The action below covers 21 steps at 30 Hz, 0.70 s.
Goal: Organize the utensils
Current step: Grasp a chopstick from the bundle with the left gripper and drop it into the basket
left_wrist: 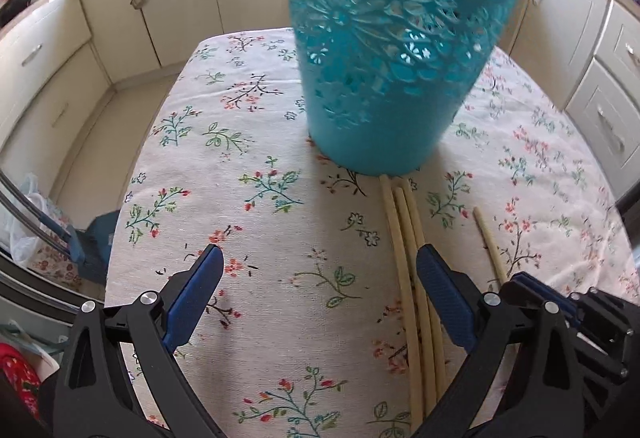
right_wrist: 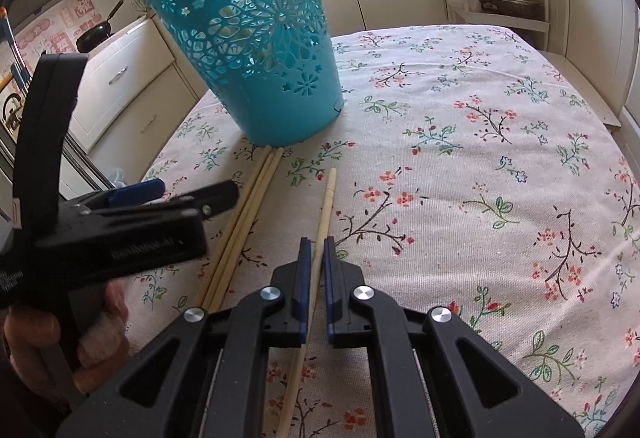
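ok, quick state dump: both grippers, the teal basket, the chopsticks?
left gripper: open, jaws wide, nothing between them
right gripper: jaws nearly shut around the single chopstick; contact not clear
single chopstick: flat on the tablecloth, apart from the bundle
three chopsticks: lying side by side, far ends at the basket's base
teal basket: upright on the tablecloth, no chopsticks visible inside
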{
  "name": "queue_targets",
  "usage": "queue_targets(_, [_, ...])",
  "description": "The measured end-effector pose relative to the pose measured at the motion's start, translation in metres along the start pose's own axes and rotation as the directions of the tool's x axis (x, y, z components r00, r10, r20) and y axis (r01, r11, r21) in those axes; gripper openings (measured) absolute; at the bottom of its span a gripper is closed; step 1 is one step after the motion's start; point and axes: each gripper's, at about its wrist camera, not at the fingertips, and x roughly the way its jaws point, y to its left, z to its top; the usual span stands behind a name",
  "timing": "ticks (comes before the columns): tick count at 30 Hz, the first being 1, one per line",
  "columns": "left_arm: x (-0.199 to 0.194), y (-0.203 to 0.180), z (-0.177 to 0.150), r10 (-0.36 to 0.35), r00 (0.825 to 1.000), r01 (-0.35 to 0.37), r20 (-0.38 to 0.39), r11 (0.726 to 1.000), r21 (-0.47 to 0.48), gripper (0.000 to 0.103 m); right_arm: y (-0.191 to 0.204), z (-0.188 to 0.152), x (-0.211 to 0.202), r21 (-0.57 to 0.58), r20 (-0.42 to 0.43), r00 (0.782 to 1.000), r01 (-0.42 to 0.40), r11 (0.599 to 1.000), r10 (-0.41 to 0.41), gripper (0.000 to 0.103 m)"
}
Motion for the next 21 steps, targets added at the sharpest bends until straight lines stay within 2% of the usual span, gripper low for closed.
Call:
queue_targets(3, [0.005,-0.002,-0.001,0.046,0.999,-0.045,-0.017,0.999,0.011,0.093,0.000,0.000,0.000,0.008,0.000,1.000,-0.009,1.000,0.009,0.005])
queue_targets(8, [0.010,-0.002,0.003,0.055,0.998,-0.055,-0.030,0.998,-0.003,0.093,-0.001,-0.001,-0.001,0.016,-0.001,1.000,-0.018,1.000,0.018,0.005])
queue_targets(9, [0.011,-0.002,0.006,0.052,0.998,-0.052,-0.029,0.999,0.002,0.089,-0.001,-0.001,-0.001,0.016,-0.001,1.000,-0.019,1.000,0.019,0.005])
queue_targets(11, [0.010,-0.006,0.010,0.027,0.999,-0.027,-0.027,1.000,0.012,0.076,-0.001,0.000,0.000,0.017,-0.003,1.000,-0.021,1.000,0.021,0.005])
queue_targets(12, [0.009,-0.009,0.012,0.013,1.000,-0.013,-0.028,1.000,0.015,0.065,-0.001,0.000,0.000,0.018,-0.003,1.000,-0.022,1.000,0.022,0.005])
queue_targets(13, [0.009,-0.012,0.014,-0.007,1.000,0.008,-0.030,1.000,0.020,0.051,-0.001,0.000,0.000,0.018,-0.003,1.000,-0.022,1.000,0.022,0.005])
queue_targets(14, [0.009,-0.014,0.016,-0.013,0.999,0.014,-0.031,0.999,0.029,0.042,-0.002,0.000,0.000,0.020,-0.003,1.000,-0.023,1.000,0.023,0.005])
queue_targets(15, [0.008,-0.018,0.018,-0.026,0.999,0.028,-0.039,0.999,0.043,0.021,-0.002,0.000,0.000,0.024,-0.004,1.000,-0.027,0.999,0.027,0.005])
queue_targets(16, [0.008,-0.021,0.021,-0.045,0.997,0.048,-0.058,0.998,0.050,0.007,-0.002,0.001,0.001,0.027,-0.004,1.000,-0.030,0.999,0.030,0.005])
queue_targets(18, [0.009,-0.023,0.023,-0.078,0.992,0.083,-0.097,0.995,0.051,0.005,-0.003,0.000,0.001,0.033,-0.004,0.999,-0.036,0.999,0.036,0.005])
queue_targets(21, [0.002,-0.023,0.021,-0.127,0.974,0.141,-0.186,0.988,0.063,0.005,-0.003,0.000,0.001,0.039,-0.003,0.999,-0.042,0.998,0.042,0.005])
